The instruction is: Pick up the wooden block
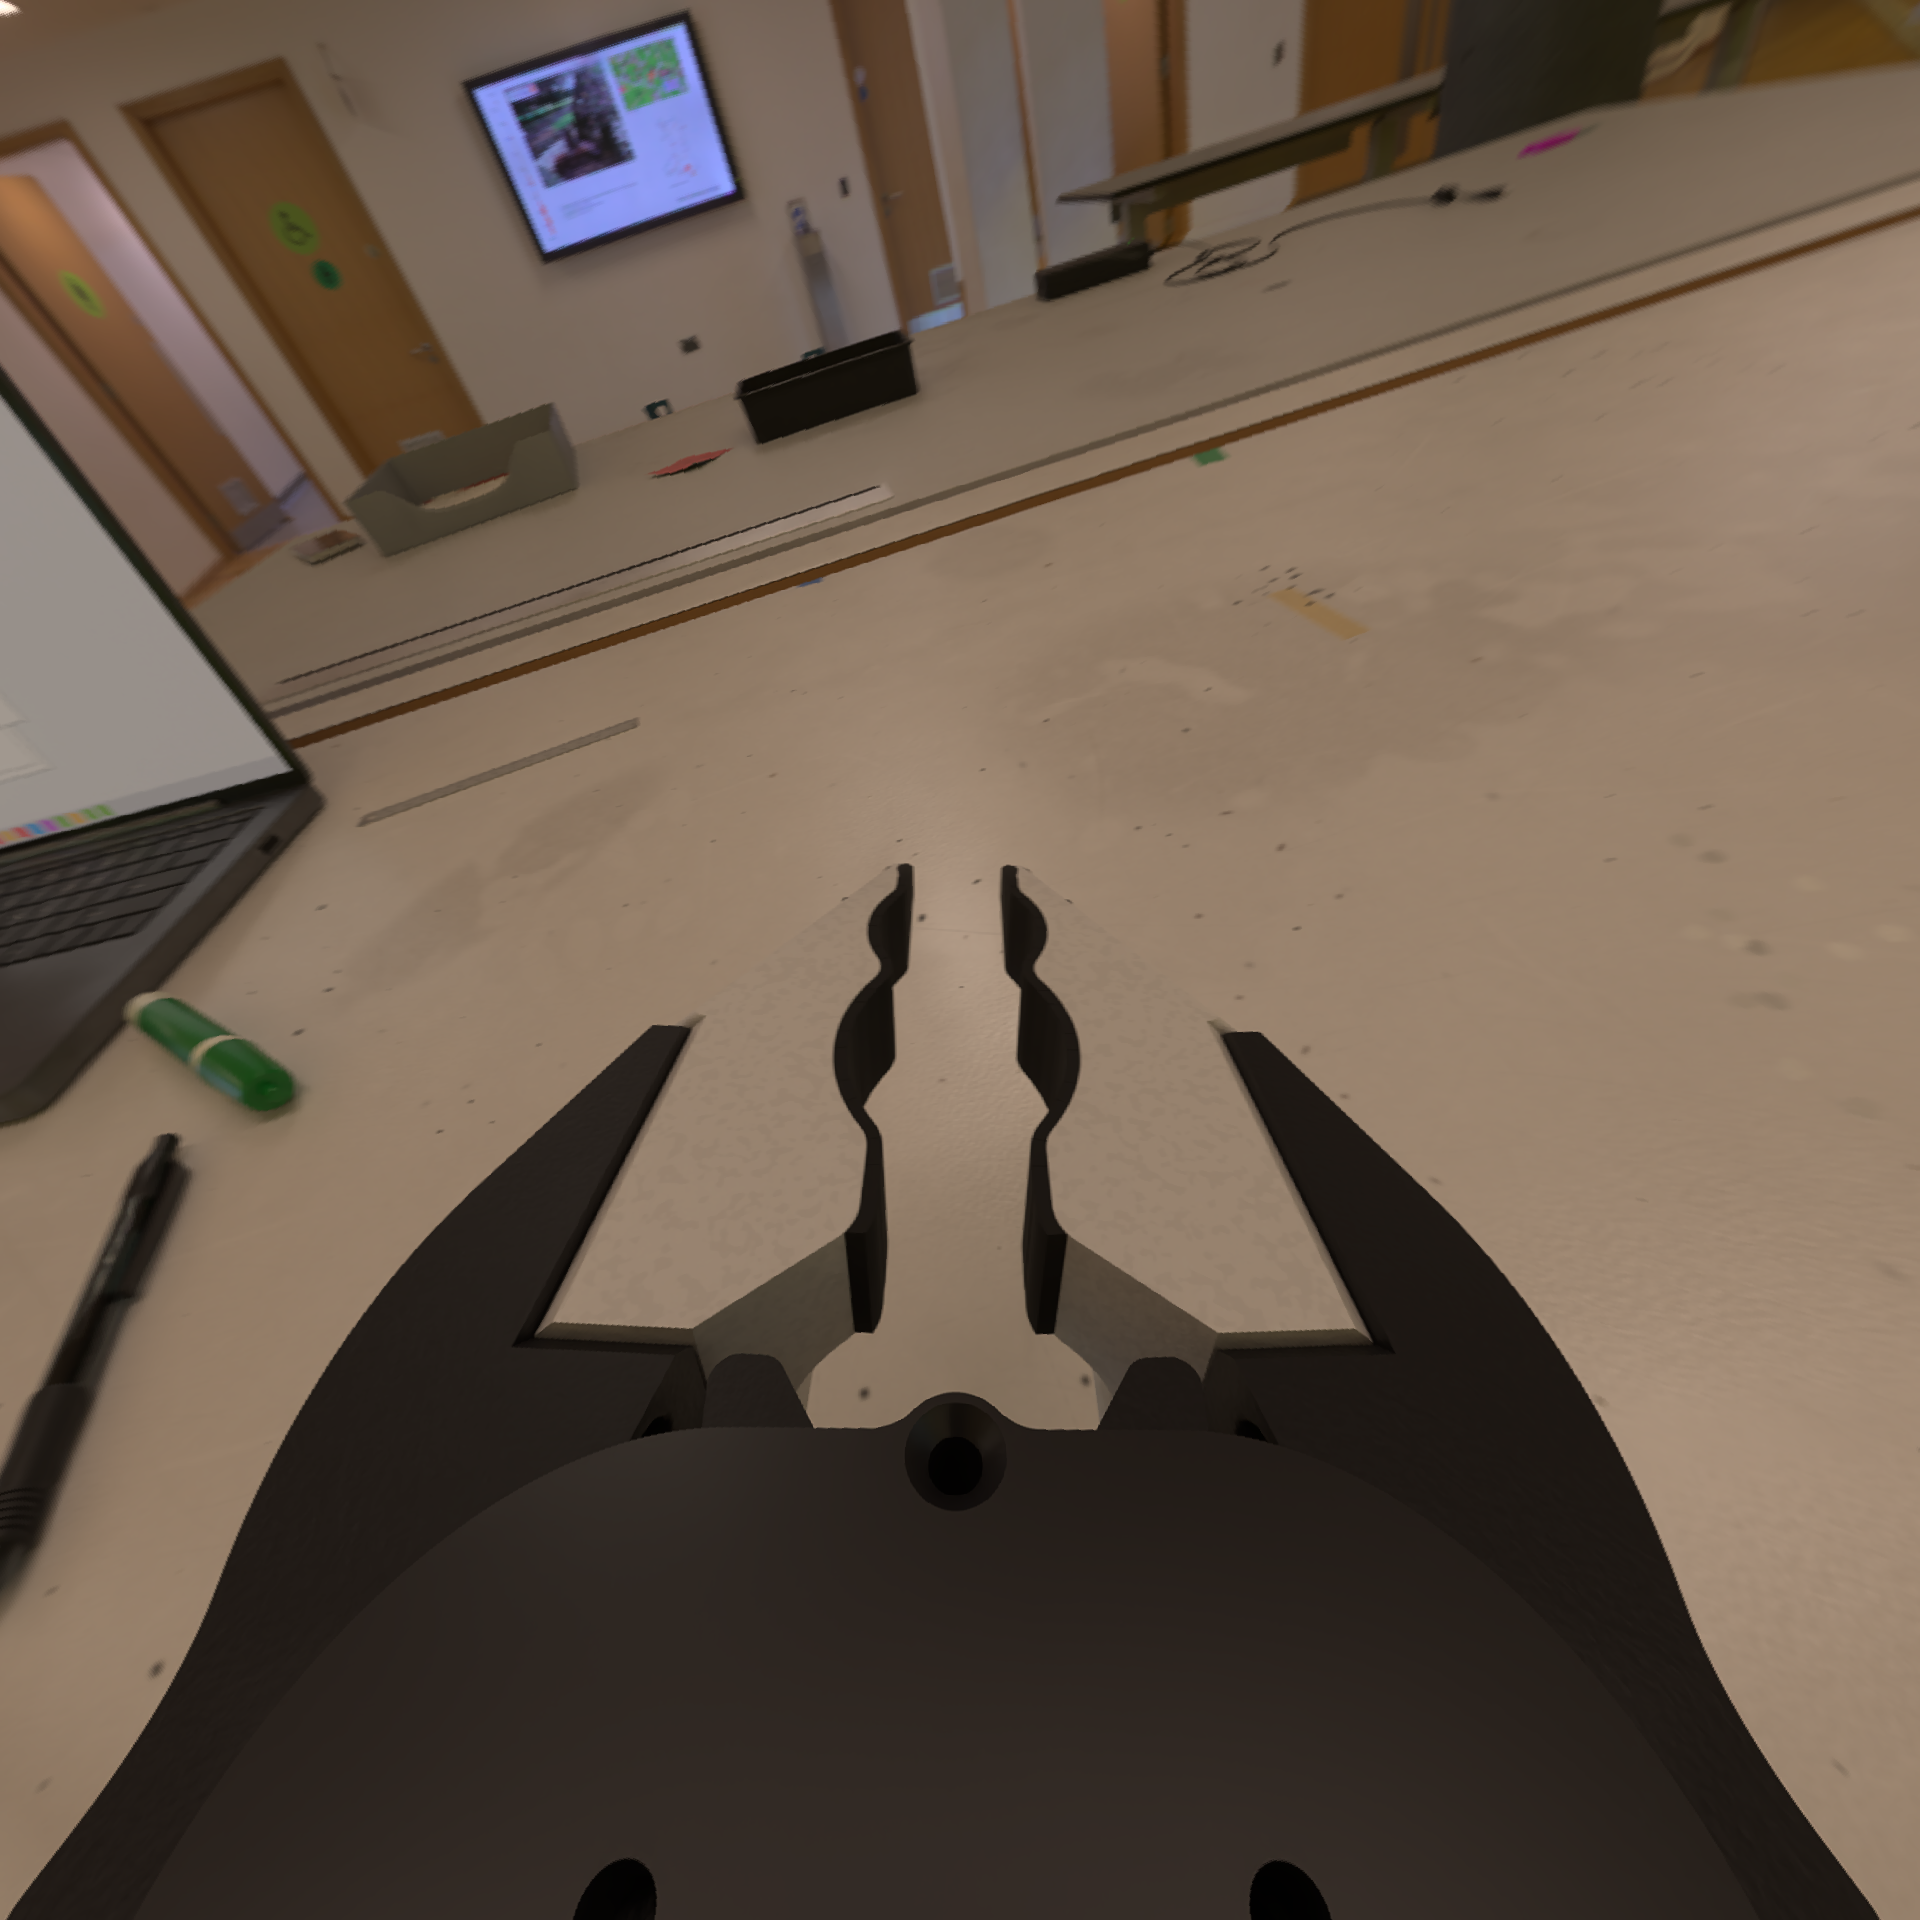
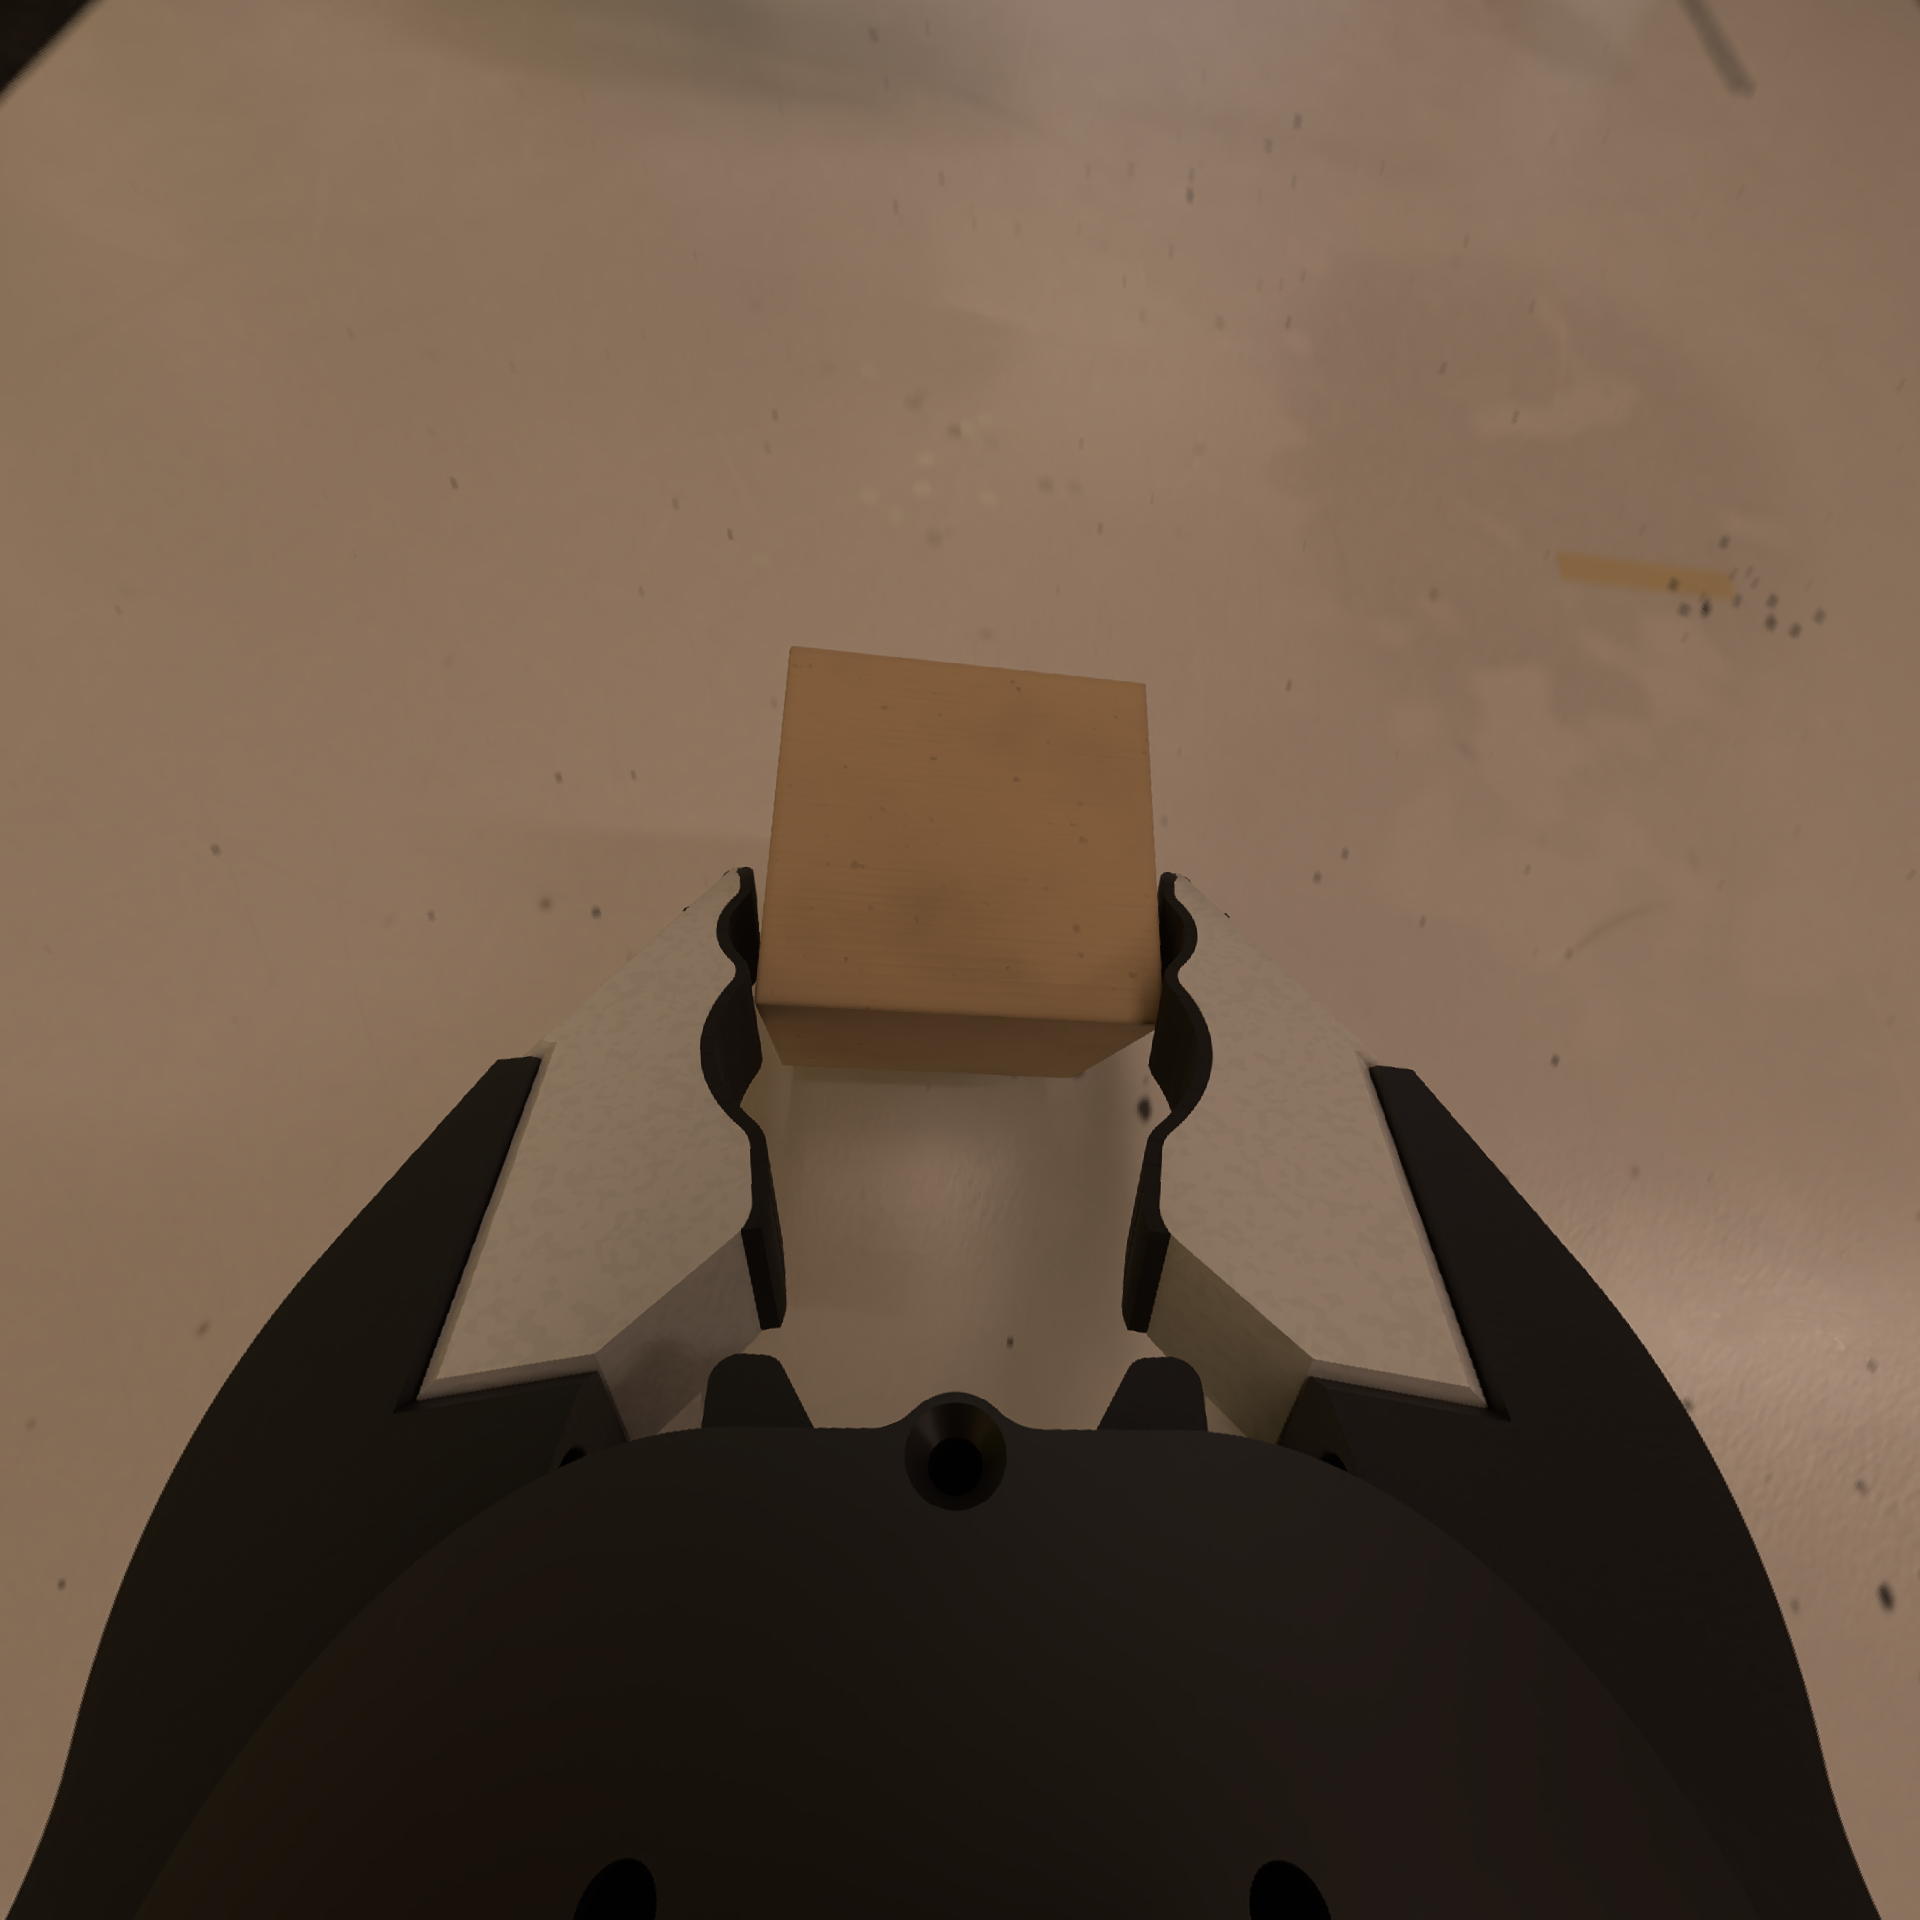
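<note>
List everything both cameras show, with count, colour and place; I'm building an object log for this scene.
wooden block: one, tan, between the right hand-held gripper's fingertips
laptop: one, dark grey, open, table's left edge
marker: one, green, lying beside the laptop
pen: one, black, near left of table
table: one, beige, speckled
wall screen: one, lit, far wall
bin: one, black, on the floor
tray: one, grey, on the floor
left hand-held gripper: one, black and white, narrowly open, empty
right hand-held gripper: one, black and white, shut on the block
</note>
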